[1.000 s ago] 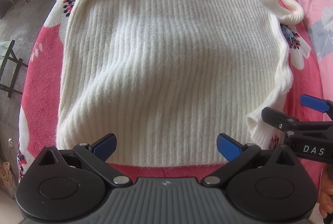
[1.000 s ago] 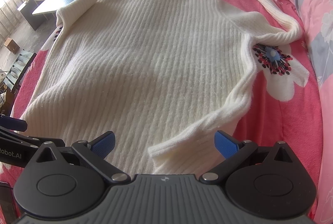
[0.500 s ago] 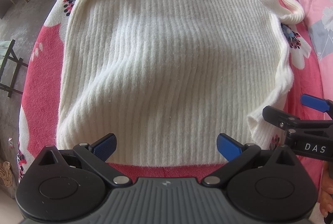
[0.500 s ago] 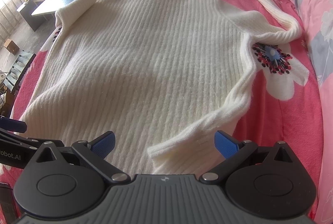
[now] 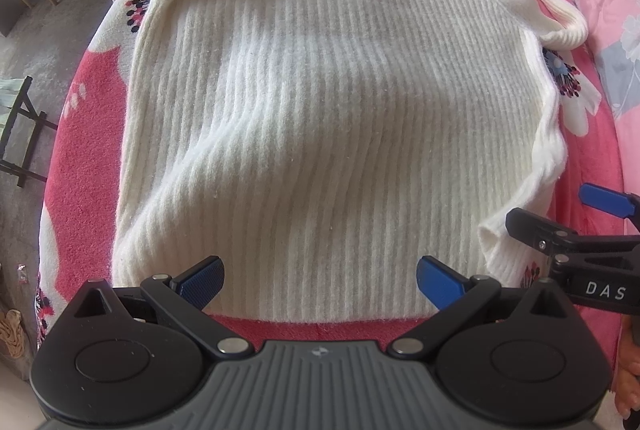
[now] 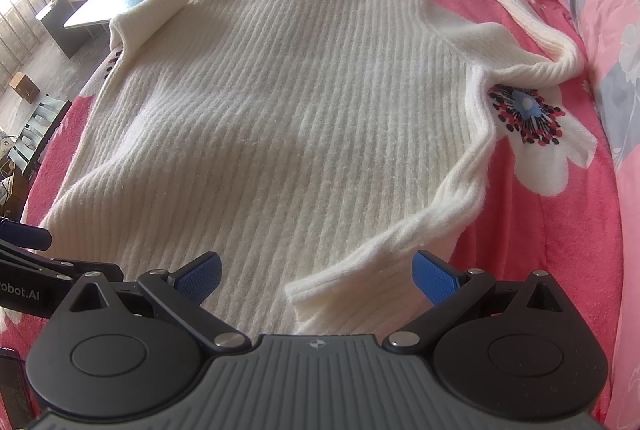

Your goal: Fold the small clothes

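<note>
**Op:** While the bed (image 6: 560,250) with its pink floral blanket carries everything, I log the white ribbed sweater (image 6: 280,130) spread flat on it, neck away from me, hem nearest.

**Obs:** Step?

**Op:** I'd say the first fold is not yet begun. One sleeve (image 6: 400,242) lies doubled along the right edge, its cuff by the hem.

**Obs:** Grippers?

**Op:** Left hand-held gripper (image 5: 320,280) is spread wide over the hem, empty. Right hand-held gripper (image 6: 316,272) is equally wide, straddling the cuff, gripping nothing.

**Obs:** Next?

**Op:** Probably lower both, pinch the knit and carry it across.

Ribbed fuzzy knit sweater (image 5: 320,110), fleecy blanket (image 5: 84,134)
</note>
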`<state>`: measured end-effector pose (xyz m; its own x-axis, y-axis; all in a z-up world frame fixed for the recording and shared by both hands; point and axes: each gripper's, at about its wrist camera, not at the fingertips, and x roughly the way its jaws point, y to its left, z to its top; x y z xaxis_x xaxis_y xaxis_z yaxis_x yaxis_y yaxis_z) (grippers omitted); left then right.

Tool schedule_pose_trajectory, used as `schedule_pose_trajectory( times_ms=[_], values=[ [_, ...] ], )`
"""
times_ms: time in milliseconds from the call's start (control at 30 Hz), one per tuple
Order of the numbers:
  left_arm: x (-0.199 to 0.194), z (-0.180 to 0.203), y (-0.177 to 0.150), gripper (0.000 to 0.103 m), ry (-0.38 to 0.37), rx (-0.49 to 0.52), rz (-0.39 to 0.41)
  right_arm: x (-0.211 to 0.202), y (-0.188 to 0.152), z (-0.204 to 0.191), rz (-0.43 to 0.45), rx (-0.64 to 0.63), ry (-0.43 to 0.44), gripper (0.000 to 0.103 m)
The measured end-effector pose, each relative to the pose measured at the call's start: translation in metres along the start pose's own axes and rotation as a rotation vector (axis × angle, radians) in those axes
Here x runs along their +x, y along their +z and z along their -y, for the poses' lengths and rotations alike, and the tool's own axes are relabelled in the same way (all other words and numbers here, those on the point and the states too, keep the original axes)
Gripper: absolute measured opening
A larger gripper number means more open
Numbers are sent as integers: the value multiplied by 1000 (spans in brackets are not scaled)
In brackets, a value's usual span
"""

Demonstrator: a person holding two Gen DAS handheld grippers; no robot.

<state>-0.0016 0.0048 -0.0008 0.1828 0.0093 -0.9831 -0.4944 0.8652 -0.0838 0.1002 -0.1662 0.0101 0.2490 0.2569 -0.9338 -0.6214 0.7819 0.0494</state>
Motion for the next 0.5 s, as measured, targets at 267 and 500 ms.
schedule_pose_trajectory(
  times_ms=[267, 500],
  values=[
    [1, 0, 0, 103, -6, -4, -7, 0, 0, 1, -2, 8, -1, 103],
    [1, -1, 1, 103, -10, -6, -10, 1, 0, 1, -2, 6, -2, 103]
  ],
)
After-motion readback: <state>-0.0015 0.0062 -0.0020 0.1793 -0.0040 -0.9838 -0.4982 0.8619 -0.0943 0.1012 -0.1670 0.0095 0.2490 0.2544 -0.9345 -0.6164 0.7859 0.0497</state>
